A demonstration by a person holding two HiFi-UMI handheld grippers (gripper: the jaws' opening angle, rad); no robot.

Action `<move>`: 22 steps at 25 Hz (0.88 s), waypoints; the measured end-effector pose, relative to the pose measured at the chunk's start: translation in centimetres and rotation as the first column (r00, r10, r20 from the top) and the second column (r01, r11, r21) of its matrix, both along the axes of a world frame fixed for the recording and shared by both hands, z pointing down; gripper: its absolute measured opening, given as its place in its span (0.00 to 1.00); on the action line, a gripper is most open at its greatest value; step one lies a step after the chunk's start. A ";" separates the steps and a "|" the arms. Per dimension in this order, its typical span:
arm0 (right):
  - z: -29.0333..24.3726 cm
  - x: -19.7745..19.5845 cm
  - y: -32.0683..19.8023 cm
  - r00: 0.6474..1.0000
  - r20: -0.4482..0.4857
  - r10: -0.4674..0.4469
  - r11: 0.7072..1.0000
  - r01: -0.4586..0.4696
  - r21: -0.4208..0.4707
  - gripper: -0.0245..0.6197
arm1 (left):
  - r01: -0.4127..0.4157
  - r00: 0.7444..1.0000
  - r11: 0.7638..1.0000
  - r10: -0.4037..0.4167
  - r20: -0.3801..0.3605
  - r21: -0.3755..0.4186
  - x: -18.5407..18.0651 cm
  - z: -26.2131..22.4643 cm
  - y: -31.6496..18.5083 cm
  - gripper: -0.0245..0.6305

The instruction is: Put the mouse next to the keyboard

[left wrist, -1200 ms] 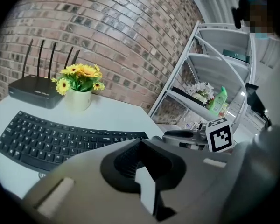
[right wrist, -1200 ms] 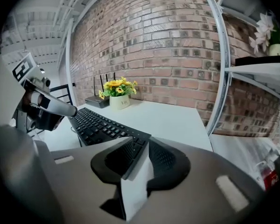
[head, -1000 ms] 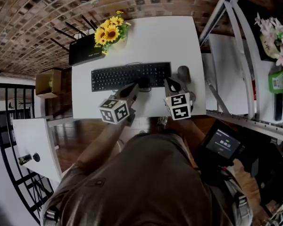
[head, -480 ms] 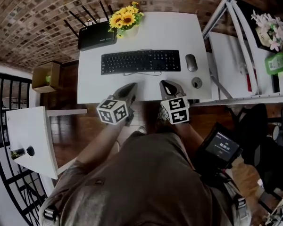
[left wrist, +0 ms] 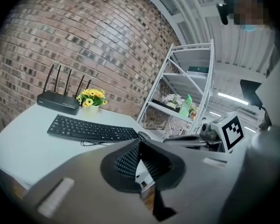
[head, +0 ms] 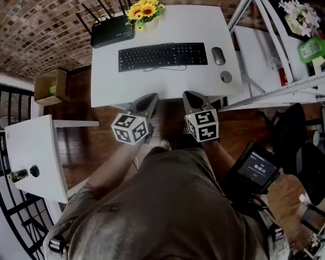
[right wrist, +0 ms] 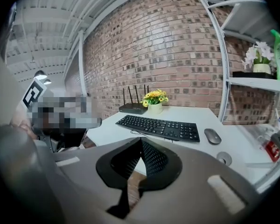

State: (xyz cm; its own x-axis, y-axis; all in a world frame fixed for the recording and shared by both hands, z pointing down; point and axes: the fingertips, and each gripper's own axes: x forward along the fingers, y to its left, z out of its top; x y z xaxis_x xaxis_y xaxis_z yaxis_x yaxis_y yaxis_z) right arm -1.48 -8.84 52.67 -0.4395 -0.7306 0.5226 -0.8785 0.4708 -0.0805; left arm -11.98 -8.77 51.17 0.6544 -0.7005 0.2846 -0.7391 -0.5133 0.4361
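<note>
text read: none | small screen (head: pixel 256 168), lower right of head view: pale characters, too blurred | keyboard (head: pixel 163 56): key legends too small | left marker cube (head: pixel 130 128), right marker cube (head: pixel 202 124): black-and-white square patterns, no letters | green bottle (head: pixel 313 49), upper right: label illegible

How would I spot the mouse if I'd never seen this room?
Find the white table by the brick wall, then the long black keyboard on it. Just past the keyboard's right end lies the mouse: a smooth dark oval, longer than the flat round disc nearer the table's front edge.
</note>
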 end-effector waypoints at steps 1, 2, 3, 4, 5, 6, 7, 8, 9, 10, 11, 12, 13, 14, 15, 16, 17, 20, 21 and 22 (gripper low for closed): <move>-0.1 0.0 0.3 1.000 0.001 -0.004 1.000 0.004 -0.001 0.06 | 0.006 1.000 1.000 -0.006 0.001 0.005 -0.1 -0.1 0.4 0.04; -0.1 0.0 0.5 1.000 0.002 -0.009 1.000 0.009 -0.001 0.06 | 0.014 1.000 1.000 -0.014 0.004 0.013 -0.2 -0.2 0.6 0.04; -0.2 -0.1 0.7 1.000 0.006 -0.013 1.000 0.013 -0.001 0.06 | 0.023 1.000 0.999 -0.023 0.008 0.022 -0.3 -0.4 0.7 0.04; -0.4 -0.1 0.7 1.000 0.011 -0.018 1.000 0.018 -0.001 0.06 | 0.032 0.999 0.999 -0.032 0.013 0.033 -0.4 -0.6 0.7 0.04; -0.5 -0.1 0.7 1.000 0.014 -0.024 1.000 0.024 -0.001 0.06 | 0.039 0.999 0.998 -0.040 0.018 0.045 -0.4 -0.9 0.6 0.04; -0.7 -0.1 0.7 0.999 0.016 -0.031 1.000 0.031 0.001 0.06 | 0.044 0.999 0.997 -0.045 0.023 0.057 -0.4 -1.2 0.5 0.04; -1.0 -0.1 0.7 0.999 0.016 -0.039 0.999 0.039 0.005 0.06 | 0.047 0.998 0.997 -0.049 0.025 0.067 -0.4 -1.5 0.4 0.04; -1.4 -0.2 0.8 0.999 0.015 -0.048 0.999 0.048 0.011 0.06 | 0.049 0.998 0.996 -0.051 0.025 0.076 -0.3 -1.8 0.4 0.04; -1.8 -0.1 0.9 0.998 0.014 -0.056 0.998 0.056 0.018 0.06 | 0.047 0.998 0.995 -0.049 0.024 0.086 -0.1 -2.1 0.5 0.04; -2.1 0.0 0.9 0.998 0.014 -0.063 0.998 0.063 0.024 0.06 | 0.042 0.999 0.994 -0.045 0.026 0.097 0.3 -2.3 0.5 0.04; -2.2 0.2 1.0 0.998 0.014 -0.068 0.997 0.068 0.027 0.06 | 0.035 0.999 0.993 -0.039 0.031 0.108 0.7 -2.5 0.6 0.04; -2.2 0.5 1.0 0.997 0.015 -0.072 0.997 0.071 0.027 0.06 | 0.029 0.999 0.993 -0.033 0.036 0.118 1.2 -2.6 0.7 0.04; -2.1 0.8 1.1 0.997 0.017 -0.074 0.997 0.074 0.026 0.06 | 0.024 0.999 0.992 -0.029 0.037 0.126 1.7 -2.7 0.8 0.04; -2.0 1.0 1.2 0.997 0.019 -0.075 0.997 0.075 0.025 0.06 | 0.021 0.999 0.991 -0.025 0.034 0.131 2.1 -2.8 0.9 0.04; -1.9 1.2 1.3 0.997 0.021 -0.076 0.997 0.076 0.025 0.06 | 0.018 0.999 0.991 -0.023 0.032 0.136 2.4 -2.9 1.1 0.04; -1.9 1.3 1.4 0.997 0.025 -0.077 0.997 0.076 0.027 0.06 | 0.016 0.999 0.990 -0.020 0.032 0.141 2.7 -3.0 1.2 0.04; -2.0 1.4 1.4 0.997 0.029 -0.078 0.997 0.077 0.029 0.06 | 0.013 0.999 0.989 -0.018 0.035 0.146 2.8 -3.0 1.3 0.04; -2.3 1.5 1.6 0.996 0.042 -0.081 0.996 0.079 0.036 0.06 | 0.012 0.999 0.988 -0.019 0.042 0.152 3.1 -3.1 1.5 0.04; -2.3 1.6 1.7 0.996 0.045 -0.080 0.996 0.079 0.038 0.06 | 0.017 0.999 0.988 -0.024 0.043 0.152 3.1 -3.0 1.6 0.04; -2.4 1.8 1.8 0.996 0.047 -0.079 0.996 0.077 0.041 0.06 | 0.021 0.999 0.988 -0.029 0.045 0.152 3.1 -3.0 1.7 0.04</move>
